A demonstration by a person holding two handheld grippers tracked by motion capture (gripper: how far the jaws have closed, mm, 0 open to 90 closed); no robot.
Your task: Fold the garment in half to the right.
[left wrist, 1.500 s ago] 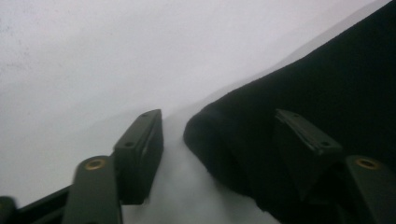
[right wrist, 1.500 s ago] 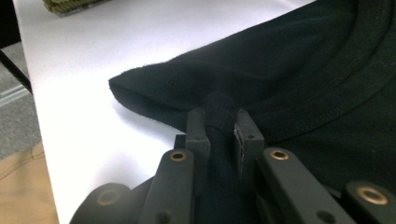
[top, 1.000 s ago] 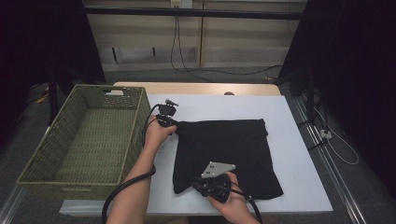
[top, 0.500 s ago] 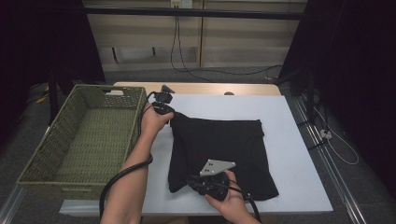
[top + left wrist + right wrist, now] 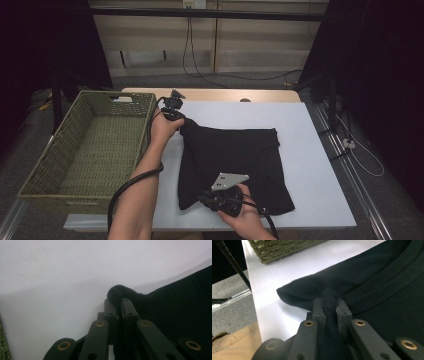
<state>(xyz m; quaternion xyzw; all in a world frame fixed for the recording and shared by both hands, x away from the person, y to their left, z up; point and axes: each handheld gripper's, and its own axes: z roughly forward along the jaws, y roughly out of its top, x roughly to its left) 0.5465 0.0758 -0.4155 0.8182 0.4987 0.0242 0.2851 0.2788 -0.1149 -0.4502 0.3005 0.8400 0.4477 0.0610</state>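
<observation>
Left hand-held gripper point(image 5: 181, 119) pinches the black T-shirt's point(image 5: 235, 160) far-left corner; right hand-held gripper point(image 5: 206, 200) clamps its near edge on the bench point(image 5: 310, 150).

Overhead view; two close, perhaps overlapping.

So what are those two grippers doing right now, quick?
Left gripper: closed, pinching a corner of the black garment.
Right gripper: closed, pinching a fold at the garment's near edge.

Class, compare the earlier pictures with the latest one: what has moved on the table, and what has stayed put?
The left gripper, shut on the black garment, pulled its far-left corner toward the table's far edge, stretching that side. The right gripper stayed clamped on the near edge; the wicker basket stayed put.
</observation>
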